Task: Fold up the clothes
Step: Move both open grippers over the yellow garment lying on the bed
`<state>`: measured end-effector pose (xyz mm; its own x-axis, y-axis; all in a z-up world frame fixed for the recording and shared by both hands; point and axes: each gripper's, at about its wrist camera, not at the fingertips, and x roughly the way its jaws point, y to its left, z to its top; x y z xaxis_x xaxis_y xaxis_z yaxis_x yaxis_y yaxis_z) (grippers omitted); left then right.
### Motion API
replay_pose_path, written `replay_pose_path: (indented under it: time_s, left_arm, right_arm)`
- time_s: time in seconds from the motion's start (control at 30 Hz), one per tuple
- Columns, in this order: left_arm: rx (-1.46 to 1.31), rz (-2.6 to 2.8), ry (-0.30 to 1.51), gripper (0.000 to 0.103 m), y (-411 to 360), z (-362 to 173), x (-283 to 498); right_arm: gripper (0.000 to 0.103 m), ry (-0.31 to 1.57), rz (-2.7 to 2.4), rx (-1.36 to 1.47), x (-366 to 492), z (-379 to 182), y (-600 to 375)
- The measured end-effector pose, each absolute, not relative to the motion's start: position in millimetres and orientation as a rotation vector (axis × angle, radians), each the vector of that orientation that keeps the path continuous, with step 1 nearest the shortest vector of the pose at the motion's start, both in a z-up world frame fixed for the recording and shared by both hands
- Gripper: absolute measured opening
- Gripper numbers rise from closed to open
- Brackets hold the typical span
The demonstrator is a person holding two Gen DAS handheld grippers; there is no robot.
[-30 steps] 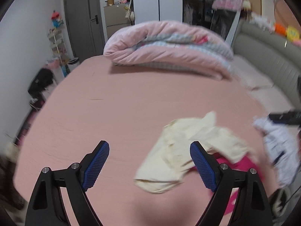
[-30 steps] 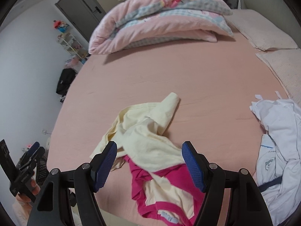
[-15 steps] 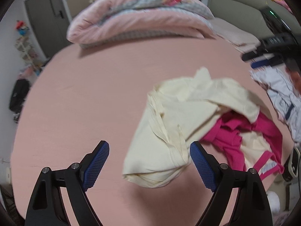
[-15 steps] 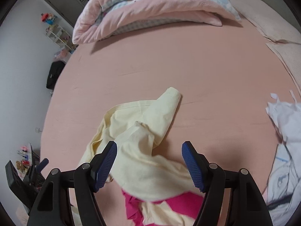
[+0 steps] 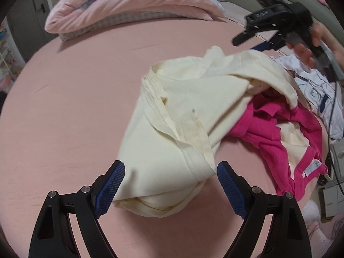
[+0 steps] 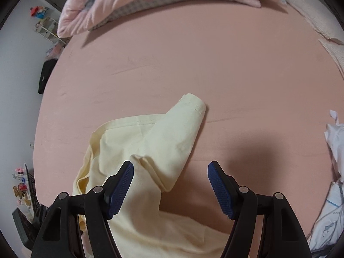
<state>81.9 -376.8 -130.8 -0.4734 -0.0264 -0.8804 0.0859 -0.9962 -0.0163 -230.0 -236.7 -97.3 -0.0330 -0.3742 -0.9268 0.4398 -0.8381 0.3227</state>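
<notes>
A crumpled cream garment [image 5: 182, 116] lies on the pink bed [image 5: 64, 111], partly over a magenta garment [image 5: 279, 129] with a cream panel. My left gripper [image 5: 171, 185] is open just above the cream garment's near hem, the cloth lying between its blue pads without being pinched. In the right wrist view the cream garment [image 6: 150, 150] shows a sleeve end pointing up-right. My right gripper [image 6: 171, 187] is open low over it, its left pad above the cloth, its right pad above bare sheet. The left view shows the right gripper's body held in a hand [image 5: 305, 49].
A rolled pink quilt [image 5: 133, 6] lies at the far end of the bed; pillows [image 6: 311, 15] lie to the right. White clothes [image 6: 331, 193] are heaped at the bed's right edge. Shelves and a black bag [image 6: 46, 75] stand beyond the left edge.
Both grippers have sunk toward the cream garment, which now looks much larger. The right gripper moved forward past the magenta garment, which has left its view. Both stayed open.
</notes>
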Motion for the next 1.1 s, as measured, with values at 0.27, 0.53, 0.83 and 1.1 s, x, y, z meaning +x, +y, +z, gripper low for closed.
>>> replay_pose_path:
  time_s: [0.27, 0.53, 0.83, 1.1]
  left_arm:
    - [1.580, -2.655, 0.071, 0.088, -374, -147, 79]
    - [1.535, -2.638, 0.011, 0.076, -366, -156, 75]
    - [1.575, -2.636, -0.063, 0.053, -357, -160, 65]
    - [1.569, -2.600, 0.138, 0.047, -371, -156, 69]
  right_arm:
    - [0.071, 0.091, -1.883, 1.776, -249, -129, -262]
    - [0.071, 0.074, -1.849, 1.837, -256, -148, -272]
    - [0.071, 0.151, -1.847, 1.857, -264, -153, -287]
    - [0.071, 0.217, -1.831, 1.923, -272, -174, -288]
